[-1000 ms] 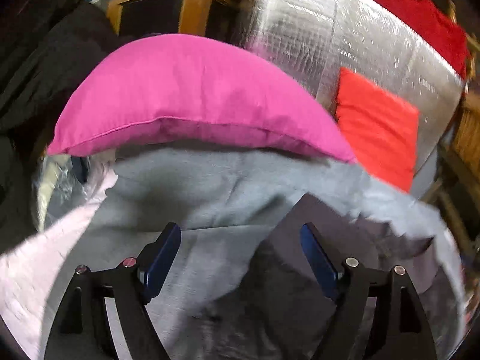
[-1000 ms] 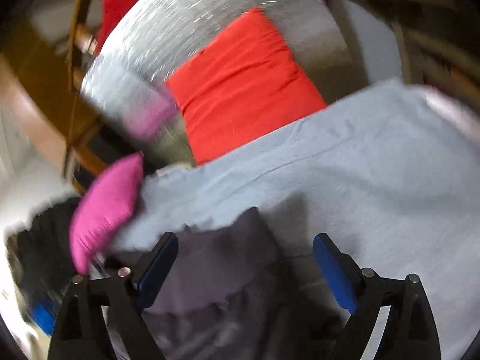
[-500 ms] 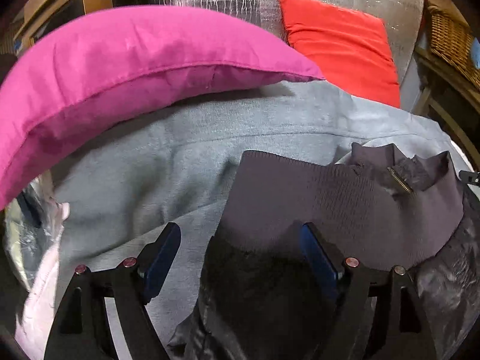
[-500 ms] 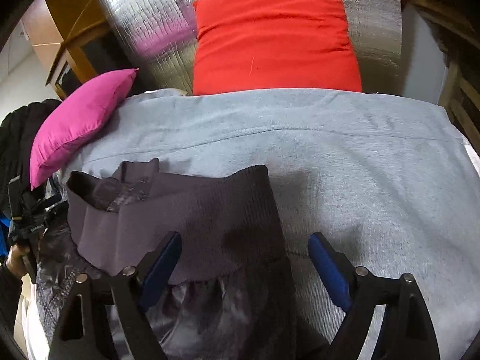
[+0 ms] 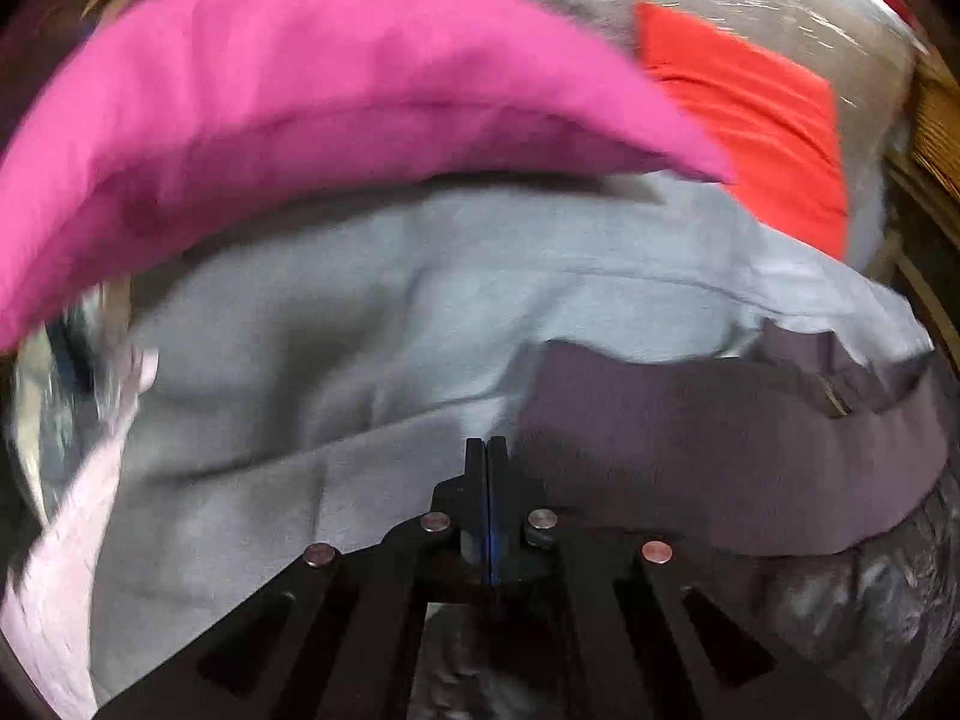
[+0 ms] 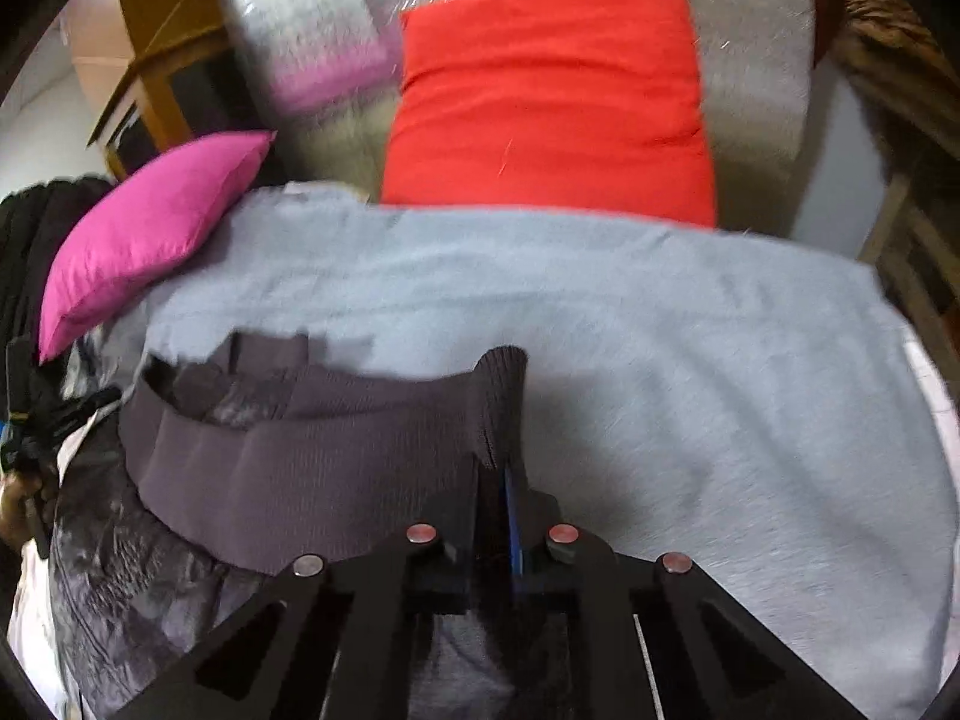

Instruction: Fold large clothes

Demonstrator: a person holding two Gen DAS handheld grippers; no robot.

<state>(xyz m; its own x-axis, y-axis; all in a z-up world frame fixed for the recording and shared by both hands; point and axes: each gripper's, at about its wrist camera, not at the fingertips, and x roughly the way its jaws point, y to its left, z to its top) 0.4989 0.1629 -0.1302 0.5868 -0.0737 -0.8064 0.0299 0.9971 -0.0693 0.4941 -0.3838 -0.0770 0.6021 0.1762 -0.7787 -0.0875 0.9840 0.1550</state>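
No writing is legible. The right tool [image 6: 501,480] pinches the dark jacket's ribbed hem [image 6: 336,456]; the left tool [image 5: 487,456], pressed together, may grip it too. Only the right view shows the wooden cabinet [image 6: 156,60].

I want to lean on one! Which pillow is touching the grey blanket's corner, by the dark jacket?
The pink pillow, lying over the grey blanket at its left corner. The red pillow stands upright behind, against the silver backrest.
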